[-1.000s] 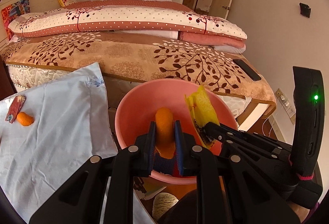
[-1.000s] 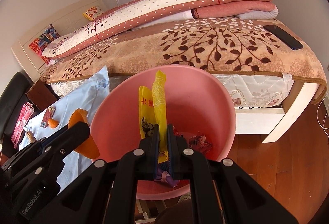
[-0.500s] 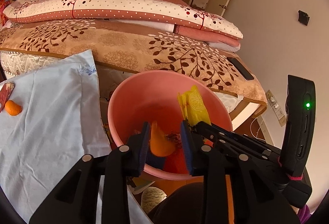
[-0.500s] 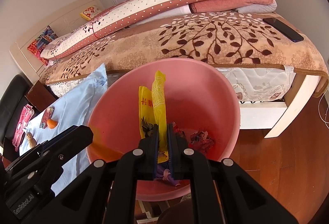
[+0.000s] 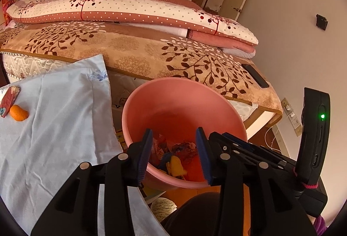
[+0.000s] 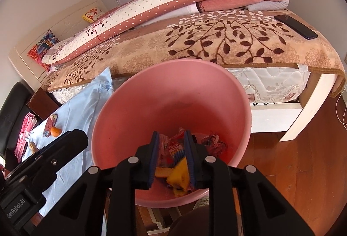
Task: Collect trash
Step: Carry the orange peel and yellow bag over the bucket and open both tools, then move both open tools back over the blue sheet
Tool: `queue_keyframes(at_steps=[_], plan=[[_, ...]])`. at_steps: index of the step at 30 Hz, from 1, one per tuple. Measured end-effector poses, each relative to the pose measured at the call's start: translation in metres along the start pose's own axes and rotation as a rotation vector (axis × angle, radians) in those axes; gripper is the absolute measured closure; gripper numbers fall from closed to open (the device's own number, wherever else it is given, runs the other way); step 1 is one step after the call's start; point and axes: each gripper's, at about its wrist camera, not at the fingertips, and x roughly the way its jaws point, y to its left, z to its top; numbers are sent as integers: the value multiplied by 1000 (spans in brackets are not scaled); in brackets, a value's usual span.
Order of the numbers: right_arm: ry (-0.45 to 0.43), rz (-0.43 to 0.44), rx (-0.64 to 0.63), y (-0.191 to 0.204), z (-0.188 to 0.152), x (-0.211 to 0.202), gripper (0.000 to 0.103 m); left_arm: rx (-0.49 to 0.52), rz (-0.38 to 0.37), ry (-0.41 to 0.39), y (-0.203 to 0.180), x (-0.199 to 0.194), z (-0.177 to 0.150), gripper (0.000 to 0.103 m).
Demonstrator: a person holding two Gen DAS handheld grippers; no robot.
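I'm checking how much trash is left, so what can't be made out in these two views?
- Bottom of the pink basin: in the right wrist view the right gripper fingers hide part of the pile; the yellow wrapper shows only partly.
- Red wrapper beside the orange peel on the blue cloth: cut off by the left wrist view's edge.
- Items by the black chair: too small in the right wrist view.

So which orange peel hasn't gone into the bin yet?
The orange peel on the light blue cloth, beside the red wrapper; the others lie inside the pink bin.
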Motion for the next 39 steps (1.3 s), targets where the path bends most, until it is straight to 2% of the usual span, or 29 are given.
queue_keyframes(at_steps=[18, 33, 35, 37, 39], plan=[[-9, 66, -104, 49, -10, -12, 80, 8, 84, -40, 28, -30, 0, 62], [5, 153, -207, 107, -22, -9, 80, -38, 165, -72, 82, -58, -3, 62], [9, 170, -225, 117, -24, -6, 77, -46, 185, -80, 92, -62, -4, 62], [7, 183, -241, 127, -25, -4, 64, -58, 202, -84, 103, -67, -5, 62], [7, 200, -264, 139, -27, 0, 64, -74, 221, -88, 115, -71, -6, 62]])
